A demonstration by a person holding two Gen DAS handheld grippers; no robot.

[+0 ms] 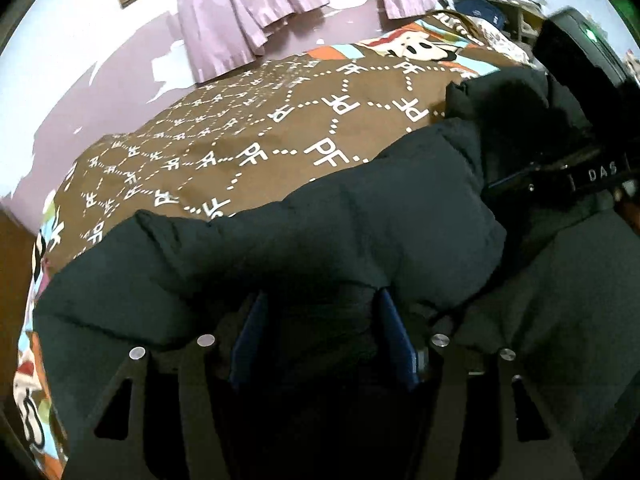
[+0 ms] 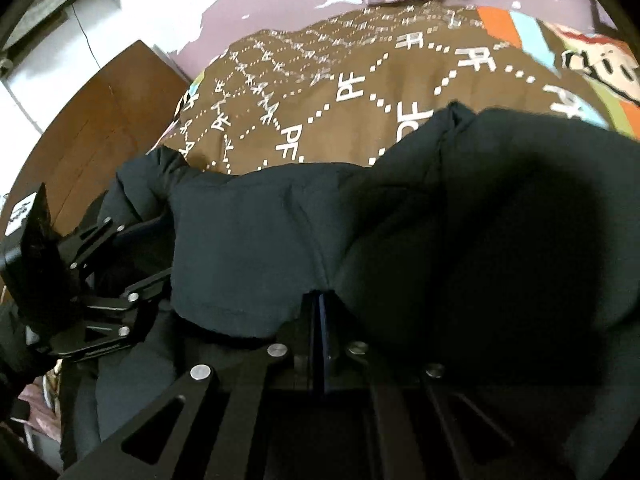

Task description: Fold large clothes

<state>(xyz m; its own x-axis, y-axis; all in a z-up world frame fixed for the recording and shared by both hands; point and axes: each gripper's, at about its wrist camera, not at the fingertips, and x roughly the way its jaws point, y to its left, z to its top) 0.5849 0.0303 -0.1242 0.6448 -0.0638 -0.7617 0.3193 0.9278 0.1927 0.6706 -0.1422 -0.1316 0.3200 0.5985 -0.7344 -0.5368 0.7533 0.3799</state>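
A black puffer jacket (image 1: pixel 360 232) lies on a bed with a brown "PF" patterned cover (image 1: pixel 248 128). My left gripper (image 1: pixel 320 304) has its blue-padded fingers apart around a thick fold of the jacket; the fabric fills the gap. My right gripper (image 2: pixel 320 300) is shut on a pinched edge of the jacket (image 2: pixel 400 208), blue pads pressed together. The left gripper also shows at the left of the right wrist view (image 2: pixel 120 256), pushed into the jacket. The right gripper's body shows at the right of the left wrist view (image 1: pixel 576 176).
A wooden bed end (image 2: pixel 92 128) is at the left. Lilac curtains (image 1: pixel 248 12) hang on the far wall behind the bed. Clutter (image 1: pixel 480 8) sits at the bed's far right corner.
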